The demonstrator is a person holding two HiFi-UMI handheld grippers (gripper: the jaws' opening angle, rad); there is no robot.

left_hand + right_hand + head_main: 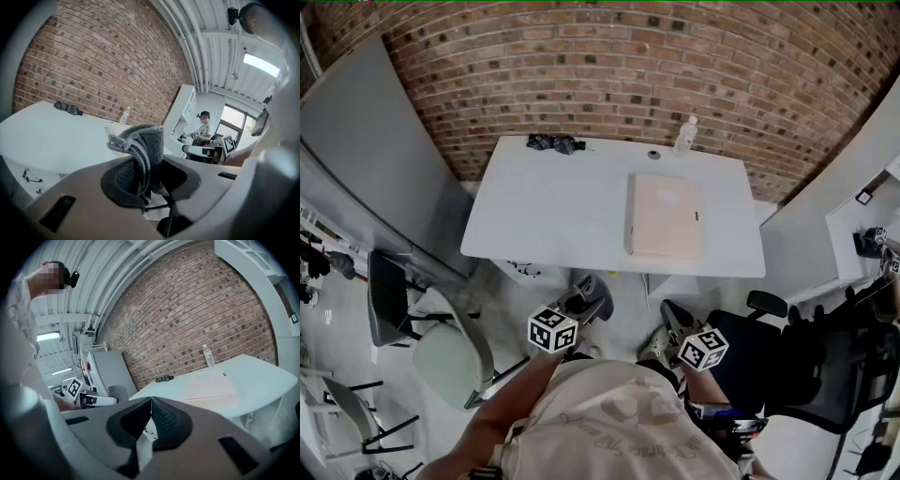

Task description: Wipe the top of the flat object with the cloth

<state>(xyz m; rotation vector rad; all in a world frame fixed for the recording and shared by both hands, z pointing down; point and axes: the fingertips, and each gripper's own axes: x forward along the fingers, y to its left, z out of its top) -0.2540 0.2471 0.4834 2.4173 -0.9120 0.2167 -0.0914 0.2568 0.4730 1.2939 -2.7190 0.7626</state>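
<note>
Nearest the camera, a person in a pale shirt [619,422] stands in front of a white worktop [553,211], holding both tools short of its near edge. The left hand-held gripper [593,292] pinches a folded grey knitted cloth [140,152] between its dark pads, and the cloth's bunched end sticks up above the jaws. The right hand-held gripper [671,317] has its jaws pressed together with nothing between them.

A pale beige flat rectangular pad [664,217] lies on the right half of the worktop, close to the near edge and well apart from both tools. Along the far edge are a crumpled dark bundle [553,143] at the left, a small round object [654,155] and a clear plastic bottle [684,136] standing upright. A red brick wall [628,66] rises behind.
</note>
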